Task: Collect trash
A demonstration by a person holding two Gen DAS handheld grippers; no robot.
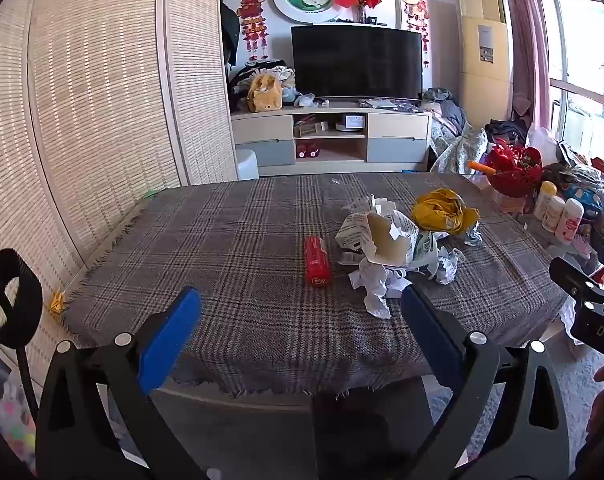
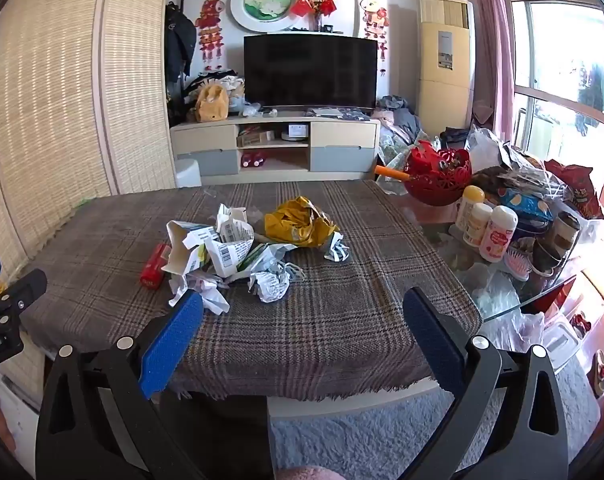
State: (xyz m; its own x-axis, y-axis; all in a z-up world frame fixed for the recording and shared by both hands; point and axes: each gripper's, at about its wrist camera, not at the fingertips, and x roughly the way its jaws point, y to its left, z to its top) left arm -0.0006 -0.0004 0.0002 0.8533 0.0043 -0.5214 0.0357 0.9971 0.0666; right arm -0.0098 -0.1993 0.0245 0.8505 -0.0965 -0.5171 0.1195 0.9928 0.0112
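A pile of trash lies on the plaid tablecloth (image 1: pixel 230 240): torn white printed paper and cardboard (image 1: pixel 375 236), a crumpled yellow bag (image 1: pixel 441 210), small paper balls (image 1: pixel 445 266) and a red tube (image 1: pixel 317 261). The same pile shows in the right wrist view, with the paper (image 2: pixel 218 244), yellow bag (image 2: pixel 298 222), paper ball (image 2: pixel 270 284) and red tube (image 2: pixel 154 266). My left gripper (image 1: pixel 302 312) is open and empty near the table's front edge, short of the tube. My right gripper (image 2: pixel 302 316) is open and empty over the front of the cloth (image 2: pixel 341 300).
To the right stands a glass table (image 2: pixel 501 308) crowded with bottles (image 2: pixel 497 238), a red basket (image 2: pixel 437 178), snack bags and shoes. A woven folding screen (image 1: pixel 102 120) runs along the left. A TV stand (image 1: pixel 329 136) is behind. A grey rug (image 2: pixel 381 432) lies below.
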